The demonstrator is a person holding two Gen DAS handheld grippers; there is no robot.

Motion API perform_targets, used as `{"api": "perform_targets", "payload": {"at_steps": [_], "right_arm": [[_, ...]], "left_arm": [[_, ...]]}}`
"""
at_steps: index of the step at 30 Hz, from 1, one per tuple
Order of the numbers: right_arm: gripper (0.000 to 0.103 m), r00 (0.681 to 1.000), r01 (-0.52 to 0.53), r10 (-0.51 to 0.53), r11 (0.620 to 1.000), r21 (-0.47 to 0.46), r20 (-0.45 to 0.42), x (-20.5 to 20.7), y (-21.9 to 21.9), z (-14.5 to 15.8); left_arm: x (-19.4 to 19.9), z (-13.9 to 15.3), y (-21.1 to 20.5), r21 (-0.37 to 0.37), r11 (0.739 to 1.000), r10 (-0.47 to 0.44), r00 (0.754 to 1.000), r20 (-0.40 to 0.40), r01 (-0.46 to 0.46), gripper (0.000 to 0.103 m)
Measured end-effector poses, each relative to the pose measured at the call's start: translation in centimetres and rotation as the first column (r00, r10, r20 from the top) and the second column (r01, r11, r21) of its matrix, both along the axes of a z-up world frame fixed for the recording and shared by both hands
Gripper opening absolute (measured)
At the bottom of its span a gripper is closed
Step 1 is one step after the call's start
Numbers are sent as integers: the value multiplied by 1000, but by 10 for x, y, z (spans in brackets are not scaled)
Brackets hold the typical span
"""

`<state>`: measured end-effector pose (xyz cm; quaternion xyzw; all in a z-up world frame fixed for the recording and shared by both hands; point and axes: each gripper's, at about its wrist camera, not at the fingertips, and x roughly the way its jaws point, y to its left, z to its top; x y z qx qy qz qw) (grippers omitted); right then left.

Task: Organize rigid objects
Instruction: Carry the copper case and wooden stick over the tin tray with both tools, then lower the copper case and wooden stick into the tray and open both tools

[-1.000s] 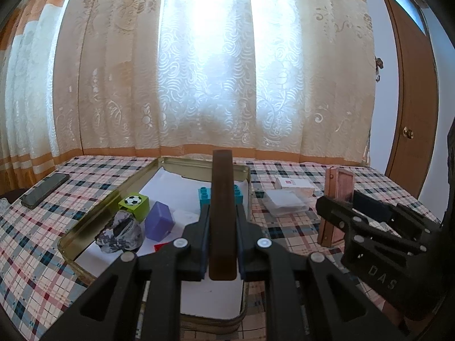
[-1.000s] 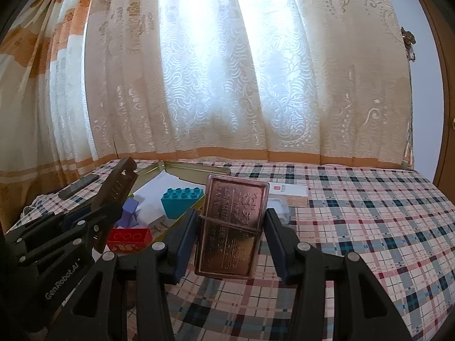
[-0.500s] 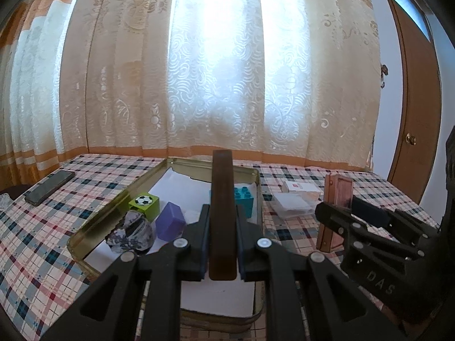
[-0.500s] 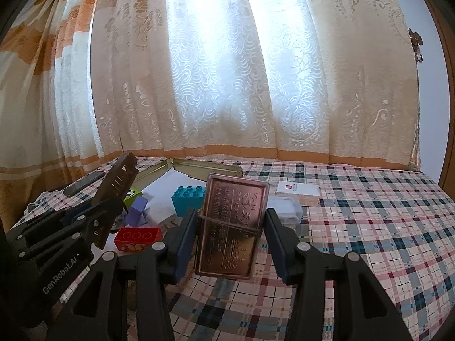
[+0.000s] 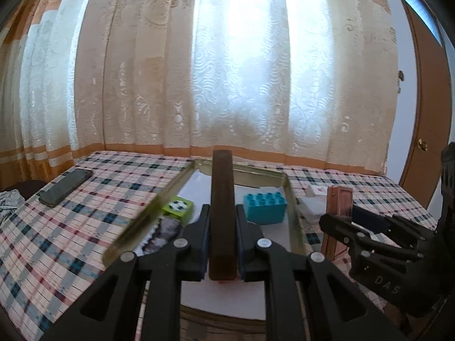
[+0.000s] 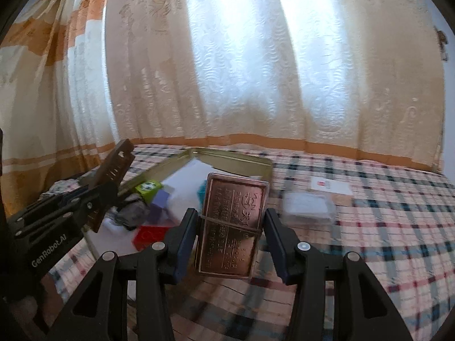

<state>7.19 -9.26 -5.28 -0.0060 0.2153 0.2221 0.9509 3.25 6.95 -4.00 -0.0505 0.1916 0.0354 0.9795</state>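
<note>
One gold tin tray (image 5: 294,227) lies on the checked worktop (image 5: 85,216), lined with white paper. It holds one teal stud brick (image 5: 264,209), one green cube with a football print (image 5: 177,207), one purple block (image 6: 163,201), one red stud brick (image 6: 149,234) and one grey crumpled lump (image 5: 165,231). Outside the tray lie one dark phone (image 5: 65,187), one clear plastic box (image 6: 308,207) and one white card (image 6: 330,186) beyond it.

The left gripper (image 5: 222,244) has its jaws drawn tight together, clamped on one dark brown flat bar (image 5: 222,199) held edge-on and upright above the near part of the tray.

The right gripper (image 6: 230,241) has its jaws partly apart, clamped on the two side edges of one copper-coloured embossed tin (image 6: 231,227), held upright over the worktop just to the right of the tray.
</note>
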Motion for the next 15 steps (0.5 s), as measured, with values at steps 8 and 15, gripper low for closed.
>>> {"api": "perform_targets", "payload": {"at_steps": [8,15], "right_arm": [[51,994,-98,97,995,-14,-50,31,47,12],[51,987,-112,108,993,-26,-115,52,68,-3]], "left_arm": [[26,-6,33,-8,999,39,994,-104,-40,14],[38,-16,39,29,998,51,988,-148,-47,14]]}}
